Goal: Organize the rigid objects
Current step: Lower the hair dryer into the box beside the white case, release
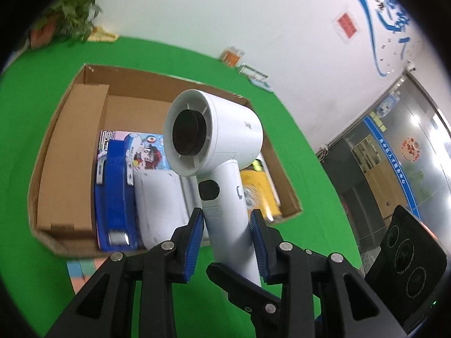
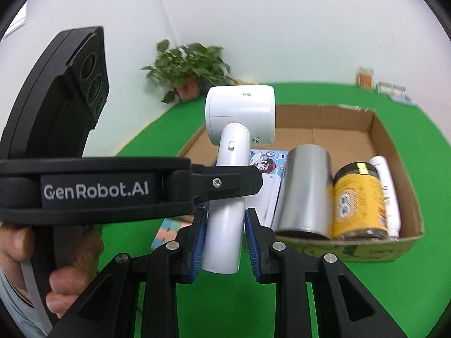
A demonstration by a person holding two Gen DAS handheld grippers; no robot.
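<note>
A white hair dryer point(image 1: 217, 146) is held upright above the open cardboard box point(image 1: 118, 79). My left gripper point(image 1: 227, 226) has its blue pads on both sides of the handle, with a small gap on the left side. My right gripper point(image 2: 224, 226) straddles the lower handle of the dryer point(image 2: 239, 112), its right pad slightly off it. The left gripper's body point(image 2: 93, 188) crosses the right wrist view. The box point(image 2: 394, 152) holds a silver cylinder point(image 2: 305, 191), a yellow jar point(image 2: 359, 205), a white tube point(image 2: 387, 186) and a cartoon-printed packet point(image 2: 267, 163).
In the box also lie a brown carton point(image 1: 73, 157), a blue case point(image 1: 115, 194) and a white device point(image 1: 160, 205). A green cloth point(image 1: 310, 169) covers the table. A potted plant point(image 2: 188, 67) stands at the back corner, small containers point(image 2: 366, 77) by the wall.
</note>
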